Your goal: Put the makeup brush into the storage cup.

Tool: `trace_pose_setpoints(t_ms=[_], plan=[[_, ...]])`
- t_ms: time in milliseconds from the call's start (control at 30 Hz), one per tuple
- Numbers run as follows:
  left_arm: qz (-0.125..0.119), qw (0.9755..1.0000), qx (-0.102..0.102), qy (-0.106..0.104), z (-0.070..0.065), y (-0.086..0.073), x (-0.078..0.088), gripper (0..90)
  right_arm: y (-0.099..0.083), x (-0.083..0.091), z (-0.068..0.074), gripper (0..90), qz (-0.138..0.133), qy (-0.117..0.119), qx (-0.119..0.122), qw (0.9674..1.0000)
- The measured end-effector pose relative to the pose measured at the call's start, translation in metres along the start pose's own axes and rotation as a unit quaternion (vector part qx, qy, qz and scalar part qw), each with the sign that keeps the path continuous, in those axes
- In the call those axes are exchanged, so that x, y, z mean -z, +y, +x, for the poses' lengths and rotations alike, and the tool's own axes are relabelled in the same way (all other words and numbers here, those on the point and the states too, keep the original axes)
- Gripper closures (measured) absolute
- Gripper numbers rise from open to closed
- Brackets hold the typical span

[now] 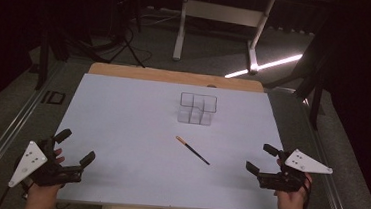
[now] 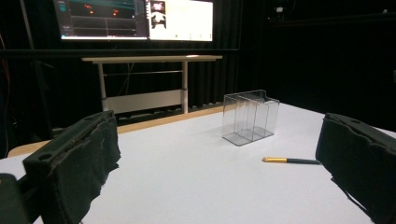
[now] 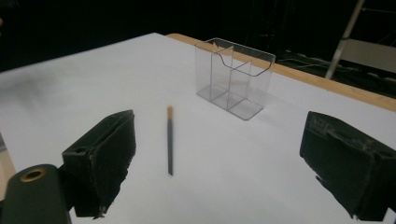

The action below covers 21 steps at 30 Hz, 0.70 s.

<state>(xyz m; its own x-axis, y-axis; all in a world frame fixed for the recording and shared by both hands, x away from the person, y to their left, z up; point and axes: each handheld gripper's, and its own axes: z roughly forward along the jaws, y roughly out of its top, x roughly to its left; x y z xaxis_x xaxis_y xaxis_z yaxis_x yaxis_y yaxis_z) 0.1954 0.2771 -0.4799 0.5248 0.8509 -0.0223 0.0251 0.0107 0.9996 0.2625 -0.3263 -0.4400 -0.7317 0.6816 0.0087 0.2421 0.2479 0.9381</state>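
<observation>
A thin dark stick with a gold-orange end (image 1: 192, 149) lies flat on the white table sheet (image 1: 136, 130), near its middle. In the left gripper view the stick (image 2: 290, 160) lies ahead to the right, and in the right gripper view the stick (image 3: 170, 139) lies between the jaws, farther out. A clear plastic organizer with compartments (image 1: 197, 109) stands upright behind it, also seen as the organizer (image 2: 249, 116) and the organizer (image 3: 234, 78). My left gripper (image 1: 75, 147) is open at the near left corner. My right gripper (image 1: 261, 159) is open at the near right edge. Both hold nothing.
A wooden table edge (image 1: 175, 76) shows beyond the sheet. On the floor behind stand a white desk frame (image 1: 220, 17) and a lit light strip (image 1: 269, 66). Monitors (image 2: 135, 18) glow above a desk in the left gripper view.
</observation>
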Motion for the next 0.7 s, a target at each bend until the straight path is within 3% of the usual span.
trace_pose_setpoints(t_ms=[200, 333, 433, 700], plan=[[0.002, 1.0000, -0.002, -0.001, 0.000, 0.000, -0.001, 0.3, 0.004, -0.002, 0.005, 10.7, 0.016, -0.001, 0.000, 0.9999], [0.005, 1.0000, -0.002, -0.004, 0.000, -0.001, -0.002, 0.3, 0.006, -0.005, 0.009, 10.8, 0.033, -0.005, 0.014, 0.9994], [0.006, 1.0000, -0.005, -0.004, 0.000, -0.001, -0.003, 0.3, 0.008, -0.009, 0.010, 10.8, 0.047, 0.007, 0.002, 0.9989], [0.008, 1.0000, -0.003, -0.003, 0.000, -0.002, -0.004, 0.3, 0.015, -0.021, 0.017, 10.9, 0.080, 0.027, 0.002, 0.9965]])
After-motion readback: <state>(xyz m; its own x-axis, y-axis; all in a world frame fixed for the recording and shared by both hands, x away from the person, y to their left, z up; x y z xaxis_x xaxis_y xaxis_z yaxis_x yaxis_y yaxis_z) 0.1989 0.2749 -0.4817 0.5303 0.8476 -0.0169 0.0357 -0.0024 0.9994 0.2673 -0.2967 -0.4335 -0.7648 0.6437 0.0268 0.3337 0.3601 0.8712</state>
